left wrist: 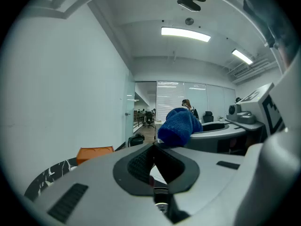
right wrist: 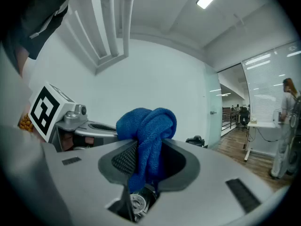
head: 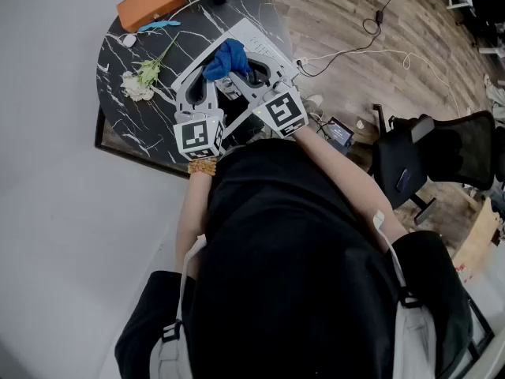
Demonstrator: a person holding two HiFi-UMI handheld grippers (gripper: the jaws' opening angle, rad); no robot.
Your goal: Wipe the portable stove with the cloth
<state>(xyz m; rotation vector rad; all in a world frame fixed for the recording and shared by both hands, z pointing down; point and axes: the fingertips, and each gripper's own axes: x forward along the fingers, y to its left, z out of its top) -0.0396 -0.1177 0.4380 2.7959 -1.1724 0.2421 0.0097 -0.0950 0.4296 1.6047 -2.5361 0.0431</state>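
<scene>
A bunched blue cloth (head: 226, 59) sits pinched between the jaws of my right gripper (head: 236, 72); in the right gripper view the cloth (right wrist: 146, 126) fills the gap of that gripper (right wrist: 146, 149) and bulges above the tips. My left gripper (head: 210, 80) is shut with nothing in it, its tips (left wrist: 154, 145) just short of the cloth (left wrist: 178, 126). Beneath both grippers lies the white portable stove (head: 259, 39), mostly hidden by them. Both grippers point nearly level over the round black marble table (head: 118, 54).
An orange box (head: 150, 2) lies at the table's far edge, with a light blue item (head: 158, 24) beside it. White flowers (head: 138, 81) lie to the left of the grippers. A black office chair (head: 426, 152) and cables (head: 371, 50) are on the wooden floor at right.
</scene>
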